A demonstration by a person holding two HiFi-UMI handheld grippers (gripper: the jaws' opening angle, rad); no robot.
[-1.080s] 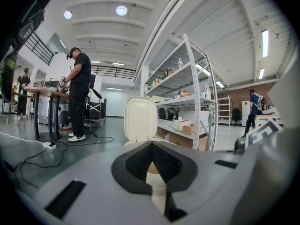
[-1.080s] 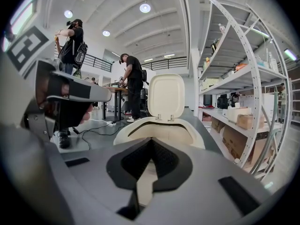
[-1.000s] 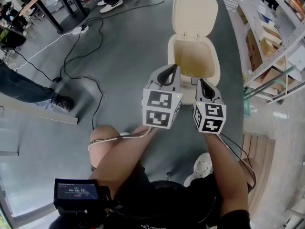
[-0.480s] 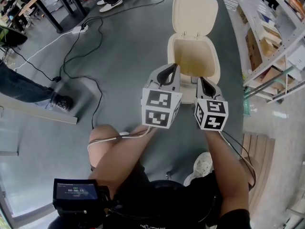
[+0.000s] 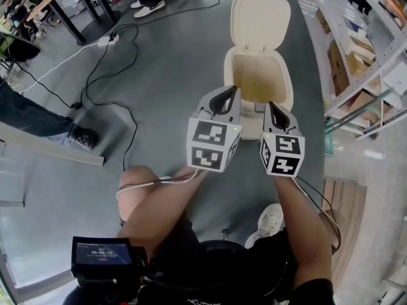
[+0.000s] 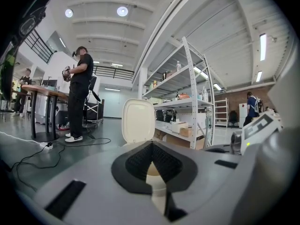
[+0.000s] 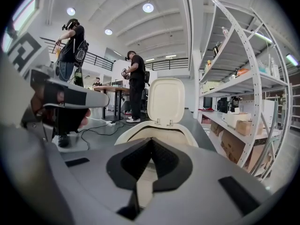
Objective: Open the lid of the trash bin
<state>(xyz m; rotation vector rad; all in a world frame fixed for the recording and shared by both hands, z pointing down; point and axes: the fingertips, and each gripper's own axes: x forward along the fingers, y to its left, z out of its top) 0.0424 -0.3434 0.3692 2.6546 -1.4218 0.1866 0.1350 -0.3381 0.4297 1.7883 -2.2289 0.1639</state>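
trash bin [image 5: 289, 91]: on the floor just ahead of both tongs | lid [image 5: 261, 18]: already upright on far hinge | handling: probably light, stiff, smooth plastic (best taken at front lip) | left gripper [image 5: 229, 91], right gripper [image 5: 268, 108]: closed tight, holding nothing

No legible text — timer digits on the small screen [image 5: 102, 254] too blurred

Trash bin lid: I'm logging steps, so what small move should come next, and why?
Probably just draw both back: the lid already stands upright over the open trash bin, and the left tongs and right tongs are shut on nothing near its front rim.
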